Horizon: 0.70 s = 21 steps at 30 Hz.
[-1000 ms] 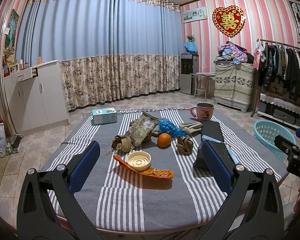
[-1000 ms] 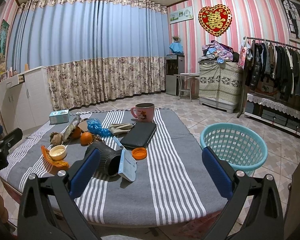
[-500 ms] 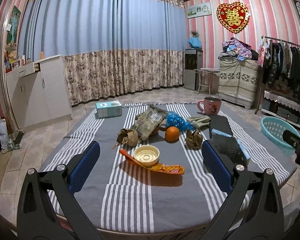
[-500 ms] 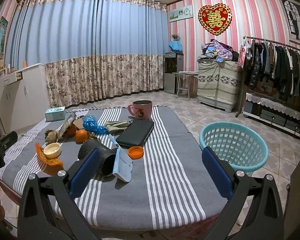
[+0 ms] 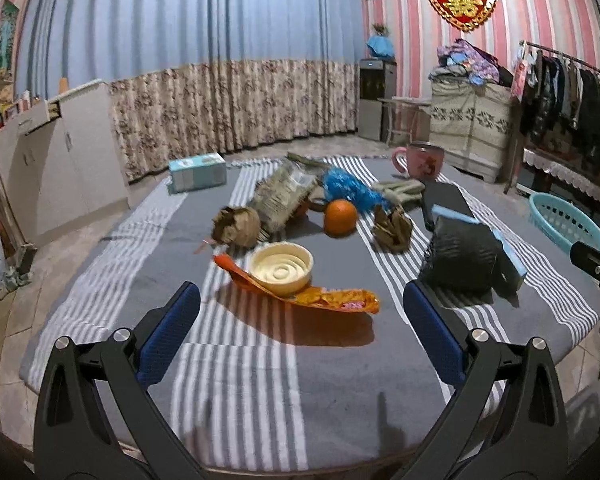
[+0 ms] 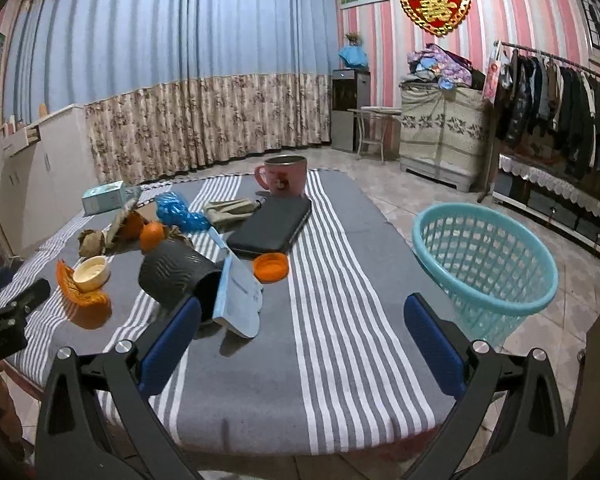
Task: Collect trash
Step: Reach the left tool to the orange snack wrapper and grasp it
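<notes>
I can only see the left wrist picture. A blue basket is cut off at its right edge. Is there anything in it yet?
Observer: The right wrist view shows the whole basket. It stands upright and looks empty.
Operator: What's behind that dark ribbed thing on the right?
Observer: An orange lid lies flat on the cloth just past it.
Operator: Is the dark thing a box?
Observer: No, it's a cup on its side, with its open mouth facing the right gripper.
</notes>
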{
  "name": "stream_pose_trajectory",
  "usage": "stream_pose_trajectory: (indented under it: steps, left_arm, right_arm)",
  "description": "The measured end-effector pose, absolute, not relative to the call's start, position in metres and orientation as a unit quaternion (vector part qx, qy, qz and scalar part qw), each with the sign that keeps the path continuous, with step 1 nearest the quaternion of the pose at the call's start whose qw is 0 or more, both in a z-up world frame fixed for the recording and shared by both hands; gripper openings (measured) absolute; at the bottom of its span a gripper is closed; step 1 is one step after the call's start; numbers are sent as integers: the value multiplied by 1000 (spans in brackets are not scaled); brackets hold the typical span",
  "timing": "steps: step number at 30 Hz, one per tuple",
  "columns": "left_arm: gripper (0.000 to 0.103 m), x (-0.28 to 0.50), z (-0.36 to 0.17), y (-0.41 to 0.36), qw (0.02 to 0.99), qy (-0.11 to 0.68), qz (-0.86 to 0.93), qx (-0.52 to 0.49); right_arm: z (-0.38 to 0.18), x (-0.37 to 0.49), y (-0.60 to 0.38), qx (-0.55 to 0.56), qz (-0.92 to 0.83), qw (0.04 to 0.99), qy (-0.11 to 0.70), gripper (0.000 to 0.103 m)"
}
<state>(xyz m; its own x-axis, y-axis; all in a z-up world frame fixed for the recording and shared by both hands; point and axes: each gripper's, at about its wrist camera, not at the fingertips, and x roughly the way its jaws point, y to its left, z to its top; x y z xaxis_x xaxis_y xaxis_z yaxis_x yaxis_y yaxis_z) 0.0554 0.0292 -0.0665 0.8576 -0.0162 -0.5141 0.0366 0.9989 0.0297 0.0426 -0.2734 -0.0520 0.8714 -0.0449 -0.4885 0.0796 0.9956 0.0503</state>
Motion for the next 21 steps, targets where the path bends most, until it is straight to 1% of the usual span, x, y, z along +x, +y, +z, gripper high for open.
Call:
stream_pose_trajectory:
  steps: [7,10,12,16,18,20,21]
  left_arm:
    - [97,83,-85,20,950,311,-26,16]
    - [90,96,-95,17,940,339,-39,13]
    - [84,102,-101,16,935,353,-45,7]
    - [76,113,-108,15,926,373,-53,-5]
    - [67,117,-110,14,924,378,-54,-6]
    - [61,117,-110,16,923,381,-57,-10]
    - [55,117,-109,17,923,381,-57,-11]
  right_arm:
    - [-52,43,-272,19,-55,970,236,99]
    - [-54,47,-273,23,-53,969,240,99]
    - [-56,48,-273,23,-53,968,243,99]
    - [-60,51,-270,25,-48,966,251,99]
    - [-62,52,-269,23,-47,966,253,99]
    - [-63,53,-267,20,-47,966,253,99]
    - [-63,53,-267,20,-47,966,254,99]
